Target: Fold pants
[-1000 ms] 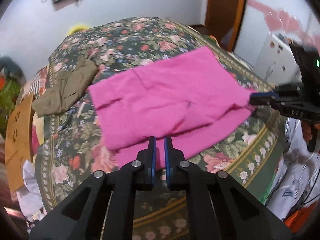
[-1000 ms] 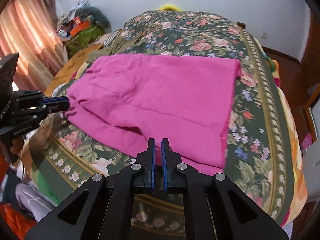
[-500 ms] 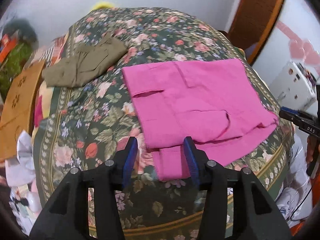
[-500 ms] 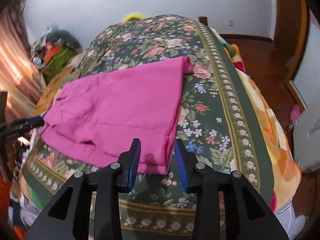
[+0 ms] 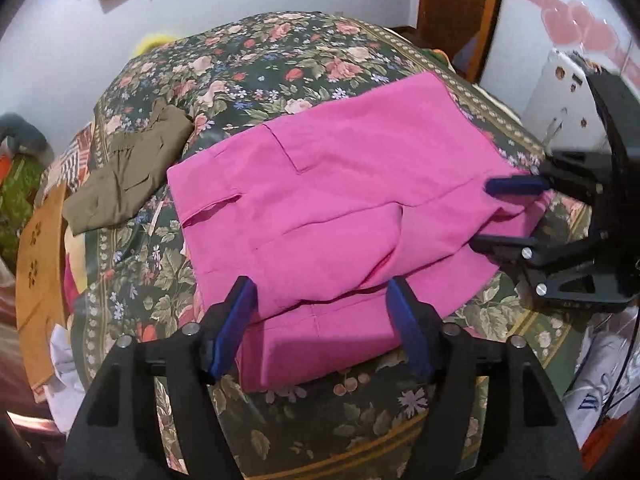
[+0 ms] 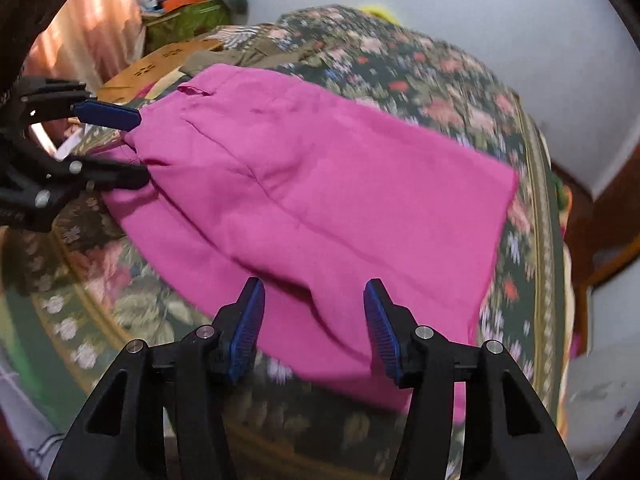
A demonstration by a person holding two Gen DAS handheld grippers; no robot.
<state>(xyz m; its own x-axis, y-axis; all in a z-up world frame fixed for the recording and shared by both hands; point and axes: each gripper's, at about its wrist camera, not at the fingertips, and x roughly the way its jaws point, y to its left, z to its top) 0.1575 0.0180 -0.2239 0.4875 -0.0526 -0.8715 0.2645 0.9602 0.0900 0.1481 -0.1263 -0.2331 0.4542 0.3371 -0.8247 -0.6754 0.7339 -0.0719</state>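
Pink pants [image 5: 344,208] are lying near the bed's [image 5: 256,52] front edge, between the spread, released left claw [image 5: 324,320] and right claw [image 6: 314,320].

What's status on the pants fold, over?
Left gripper open, right gripper open, neither gripping cloth. Pink pants folded over, lying on floral bedspread. Olive garment beside them, apart, not obstructing.

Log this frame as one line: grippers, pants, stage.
left gripper: open, over near edge | right gripper: open, over near edge | pink pants: folded, flat on floral bedspread | olive garment: aside | stage: released
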